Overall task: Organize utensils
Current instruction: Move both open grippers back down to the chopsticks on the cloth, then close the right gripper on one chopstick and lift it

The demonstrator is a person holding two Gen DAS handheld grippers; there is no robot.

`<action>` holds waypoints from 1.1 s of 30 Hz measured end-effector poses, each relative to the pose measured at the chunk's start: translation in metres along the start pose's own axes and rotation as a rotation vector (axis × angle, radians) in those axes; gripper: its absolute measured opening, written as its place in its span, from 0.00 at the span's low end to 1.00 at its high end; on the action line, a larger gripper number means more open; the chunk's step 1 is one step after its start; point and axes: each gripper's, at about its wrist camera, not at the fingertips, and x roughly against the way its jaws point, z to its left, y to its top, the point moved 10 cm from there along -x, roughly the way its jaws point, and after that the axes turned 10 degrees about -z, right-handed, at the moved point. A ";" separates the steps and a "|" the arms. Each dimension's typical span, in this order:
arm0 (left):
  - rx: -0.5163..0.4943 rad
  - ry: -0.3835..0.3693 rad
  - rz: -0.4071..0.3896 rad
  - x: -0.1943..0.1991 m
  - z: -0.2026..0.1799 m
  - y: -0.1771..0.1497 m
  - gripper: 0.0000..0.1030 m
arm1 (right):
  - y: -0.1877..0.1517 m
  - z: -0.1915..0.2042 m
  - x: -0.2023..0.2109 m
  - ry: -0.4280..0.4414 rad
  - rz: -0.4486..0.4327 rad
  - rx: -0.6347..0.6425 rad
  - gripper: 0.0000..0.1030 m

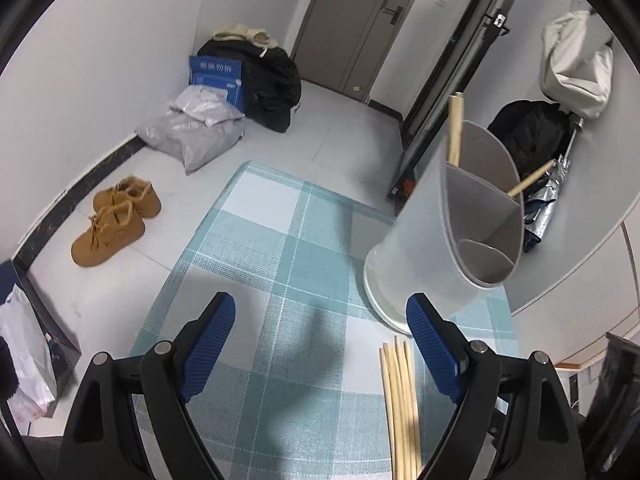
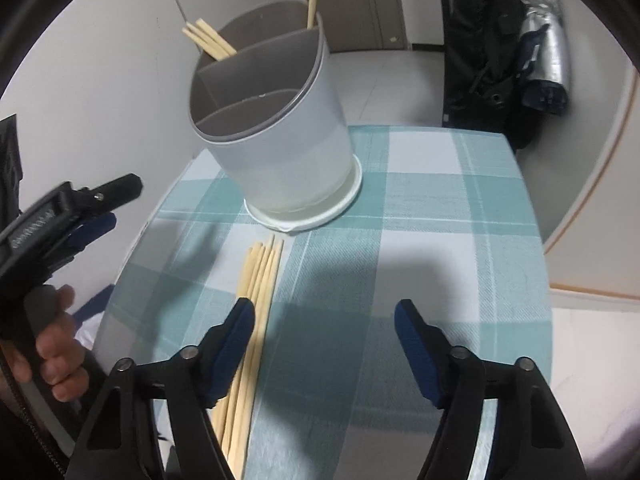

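The right tongs (image 2: 324,320) gape wide over the counter (image 2: 440,216), holding nothing, ribbed blue pads tilted down at the teal plaid cloth. A bundle of pale wooden chopsticks (image 2: 256,280) lies flat, just beside their left pad. Ahead stands a frosted, grey-lined, partitioned round chopstick holder (image 2: 288,148), sticks inside. The left tongs (image 1: 320,332), also wide and empty, angle downward; a hand (image 2: 52,344) grips their handle.
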 end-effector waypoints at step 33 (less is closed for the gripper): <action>0.086 0.066 -0.025 0.004 0.033 0.015 0.89 | -0.017 0.044 -0.057 -0.103 0.216 0.263 0.11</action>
